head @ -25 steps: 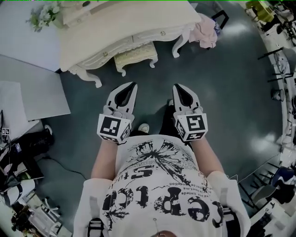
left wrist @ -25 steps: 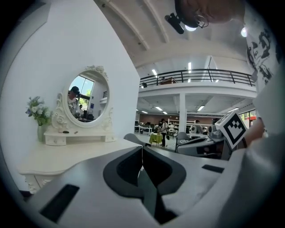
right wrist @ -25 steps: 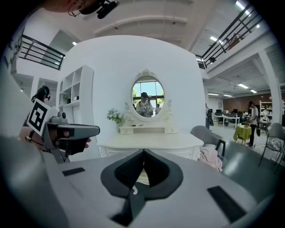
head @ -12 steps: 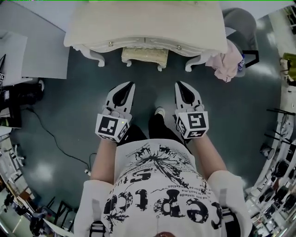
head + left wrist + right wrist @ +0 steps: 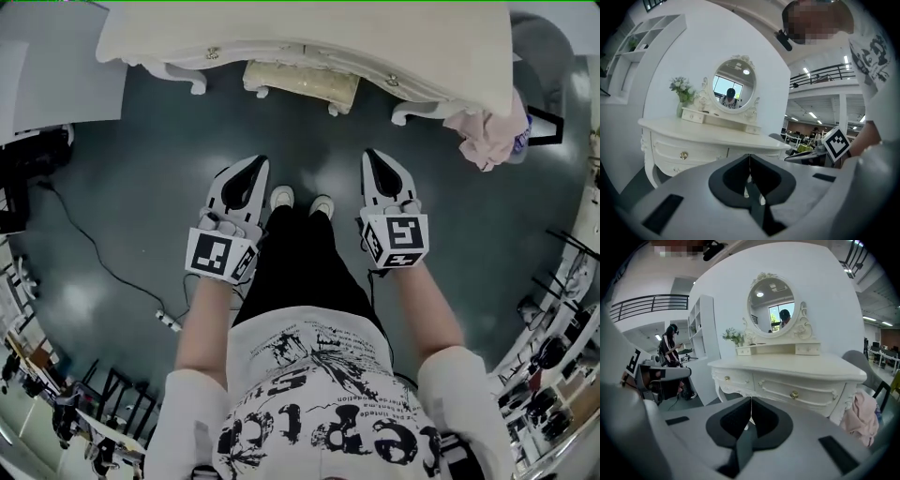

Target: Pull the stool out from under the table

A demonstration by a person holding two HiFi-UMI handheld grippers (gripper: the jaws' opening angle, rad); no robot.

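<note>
Left tongs (image 5: pixel 259 163): jaws fully together, nothing between them. Right tongs (image 5: pixel 369 154): same, jaws together, empty. Both are held out in front of the torso, side by side and well apart, with the tips pointing forward and toed in slightly. Neither touches anything. Left marker cube (image 5: pixel 222 255) and right marker cube (image 5: pixel 400 241) sit at the back ends, top faces up toward the head camera. Left forearm (image 5: pixel 206 323) and right forearm (image 5: pixel 429 305) are bare, elbows bent and close to the body. Wrists are straight, in line with the tongs. The two tongs are at roughly the same height.
</note>
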